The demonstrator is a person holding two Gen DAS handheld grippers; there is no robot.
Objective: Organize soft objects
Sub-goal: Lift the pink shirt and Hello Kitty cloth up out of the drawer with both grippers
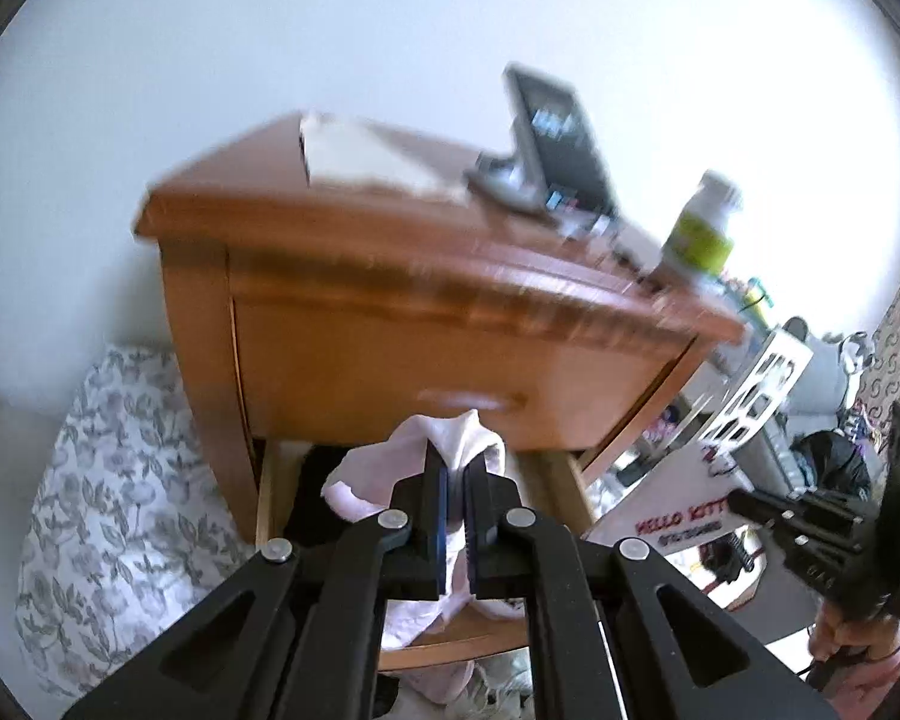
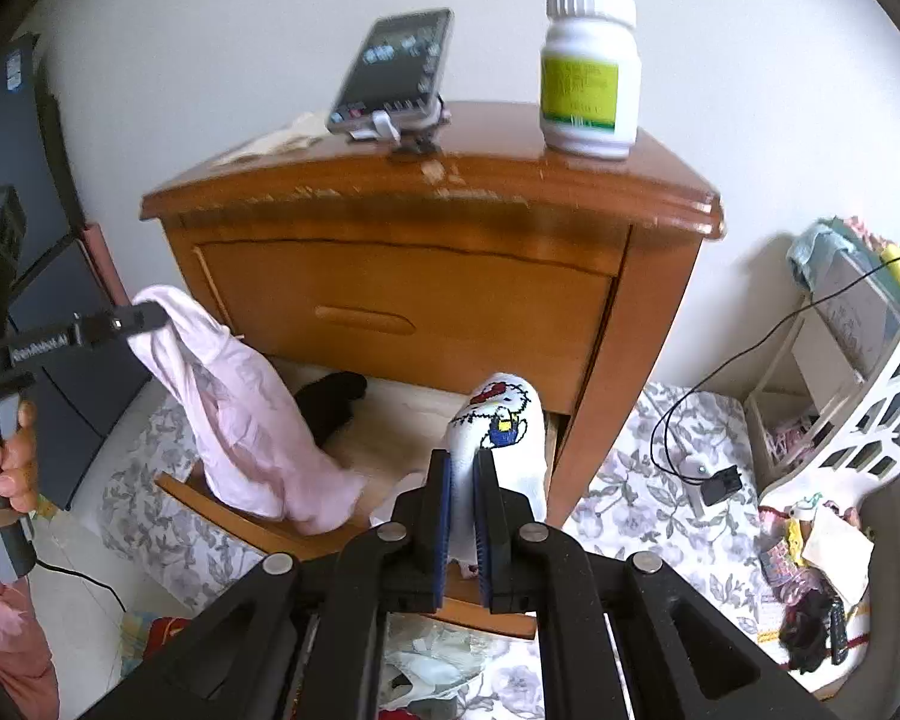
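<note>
Both hands work over the open bottom drawer (image 2: 390, 420) of the wooden nightstand (image 2: 426, 276). The left gripper (image 1: 455, 468) has its jaws clamped on a pink garment (image 2: 240, 414) that hangs limp above the drawer's front edge. The right gripper (image 2: 462, 468) pinches a white cartoon sock (image 2: 498, 432) over the drawer's right side. Both look light and floppy; gripping a bunched fold should hold best.

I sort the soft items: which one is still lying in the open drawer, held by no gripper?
The black sock; the pink garment and the white cartoon sock are each clamped.
</note>
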